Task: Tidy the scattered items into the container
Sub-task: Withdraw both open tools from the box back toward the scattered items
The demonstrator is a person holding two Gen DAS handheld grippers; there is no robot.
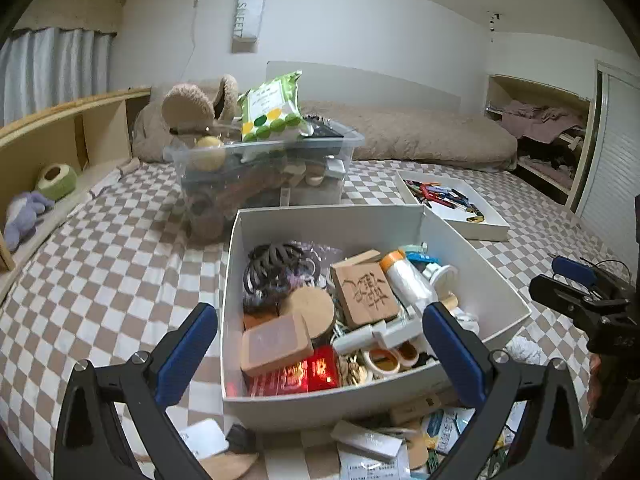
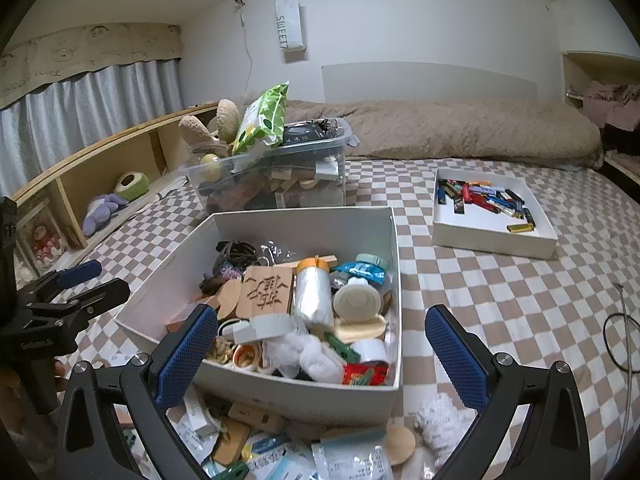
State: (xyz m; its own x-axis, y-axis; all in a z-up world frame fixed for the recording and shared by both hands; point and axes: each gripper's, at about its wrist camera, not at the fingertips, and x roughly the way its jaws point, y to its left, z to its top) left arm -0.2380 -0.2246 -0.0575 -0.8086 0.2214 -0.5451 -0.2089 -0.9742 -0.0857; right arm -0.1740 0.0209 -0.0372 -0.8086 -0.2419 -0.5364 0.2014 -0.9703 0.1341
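A bed (image 1: 100, 264) covered with a beige-and-white checked sheet fills the room, bounded by a white wall, a grey curtain (image 2: 100, 92) and a low wooden shelf (image 1: 60, 132) on which a purple soft toy (image 1: 24, 216) is seen. A long fluffy beige pillow (image 2: 460, 128) is laid along the head of the bed. A white cardboard box (image 1: 400, 220), square and open-topped, is set on the sheet and is crowded with small things: a carved wooden block (image 1: 366, 294), a round cork disc (image 1: 310, 310), a dark hair claw (image 1: 272, 264), a roll of clear plastic film (image 2: 312, 296), rolls of tape and a red packet (image 1: 308, 376). Behind the white cardboard box stands a clear plastic tub (image 2: 280, 176) with a green dotted packet (image 2: 262, 120) on top; to the right of the white cardboard box lies a shallow white tray (image 2: 492, 240) holding coloured lighters. In front of the white cardboard box, loose items (image 2: 280, 452) are scattered on the sheet: paper packets, a flat wooden disc (image 2: 400, 444) and a fluffy white pompom (image 2: 440, 420).

The left gripper (image 1: 320, 356) is held over the near edge of the white cardboard box, its blue ribbed jaws spread wide with nothing between them. The right gripper (image 2: 320, 356) is held above the near right corner of the white cardboard box, its jaws likewise released and empty; the scattered items lie just below and between them
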